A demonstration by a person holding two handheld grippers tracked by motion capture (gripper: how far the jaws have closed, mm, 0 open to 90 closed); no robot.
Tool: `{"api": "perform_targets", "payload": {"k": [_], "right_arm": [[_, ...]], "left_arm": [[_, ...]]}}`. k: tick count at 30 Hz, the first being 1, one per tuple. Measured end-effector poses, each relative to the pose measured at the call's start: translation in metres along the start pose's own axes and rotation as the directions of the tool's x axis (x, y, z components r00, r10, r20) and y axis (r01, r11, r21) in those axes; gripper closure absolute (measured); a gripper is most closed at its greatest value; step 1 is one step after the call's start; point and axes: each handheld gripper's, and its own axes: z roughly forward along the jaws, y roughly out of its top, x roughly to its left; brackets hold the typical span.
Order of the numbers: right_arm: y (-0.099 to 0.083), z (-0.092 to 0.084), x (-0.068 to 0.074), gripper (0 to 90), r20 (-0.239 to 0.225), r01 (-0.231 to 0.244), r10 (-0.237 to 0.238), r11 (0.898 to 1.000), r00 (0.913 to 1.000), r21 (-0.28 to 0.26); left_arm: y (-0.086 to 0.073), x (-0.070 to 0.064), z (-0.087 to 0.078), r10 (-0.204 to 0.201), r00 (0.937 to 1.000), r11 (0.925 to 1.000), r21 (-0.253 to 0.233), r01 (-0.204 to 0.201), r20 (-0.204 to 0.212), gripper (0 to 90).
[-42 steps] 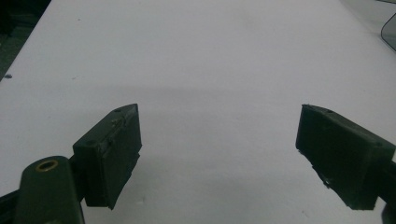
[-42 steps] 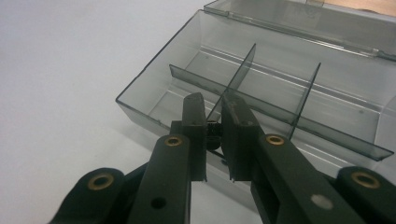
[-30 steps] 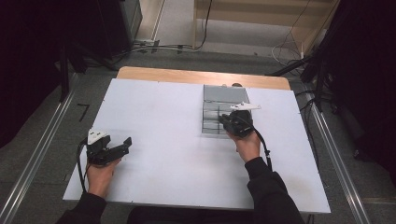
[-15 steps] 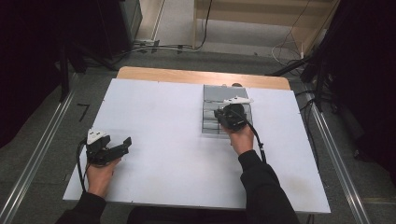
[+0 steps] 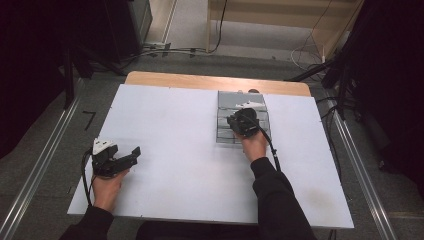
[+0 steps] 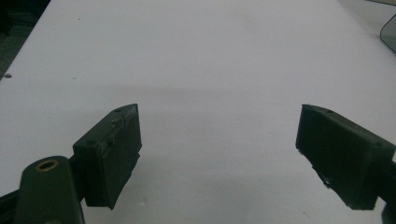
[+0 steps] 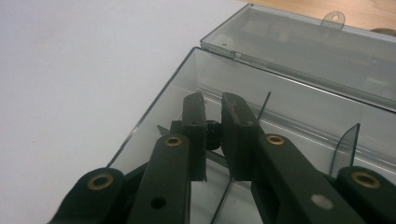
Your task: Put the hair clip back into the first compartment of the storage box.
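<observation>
A clear grey compartment box (image 5: 223,100) lies open on the white table (image 5: 170,125), right of the middle, with its lid (image 7: 303,51) folded back. My right gripper (image 5: 243,118) hangs over the box, pointing away from the person. In the right gripper view its jaws (image 7: 212,100) stand nearly together, shut on a small black part (image 7: 213,133) above the near-left compartment (image 7: 187,88). My left gripper (image 5: 131,156) rests low at the table's left front, open. The left gripper view has only bare table between its fingertips (image 6: 219,135).
Thin clear dividers (image 7: 348,140) stand upright inside the box. A bare wooden strip (image 5: 215,82) runs along the table's far edge. Metal rails (image 5: 360,165) flank the table on both sides, and cables lie on the floor beyond.
The right hand has slid a little left and farther from the person over the box, jaws still together. The left hand has kept still.
</observation>
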Motion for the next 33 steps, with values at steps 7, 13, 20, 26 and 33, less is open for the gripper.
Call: {"api": "perform_targets", "payload": {"k": [7,13,20,26,33], "right_arm": [[0.005,0.008,0.000,77.7,0.013,-0.008,0.008,1.000,0.9999,0.011],[0.009,0.013,0.000,74.9,0.019,-0.016,0.016,1.000,0.9997,0.018],[0.011,0.013,-0.003,69.3,0.016,-0.032,0.032,0.999,0.9994,0.021],[0.011,0.009,-0.004,65.0,0.005,-0.022,0.022,1.000,0.9997,0.019],[0.011,0.004,-0.005,56.1,-0.010,-0.022,0.022,1.000,0.9997,0.018]], "left_arm": [[0.000,0.000,0.000,0.002,1.0000,1.0000,0.001,-0.002,0.002,15.0],[0.000,0.001,0.000,0.000,1.0000,1.0000,0.002,0.000,0.002,15.0],[0.000,0.001,-0.001,0.001,1.0000,1.0000,-0.001,-0.001,0.003,15.0],[0.000,0.001,-0.001,0.001,1.0000,1.0000,-0.002,-0.001,0.002,15.0],[0.000,0.002,-0.001,-0.001,1.0000,1.0000,-0.003,0.001,0.000,15.0]]}}
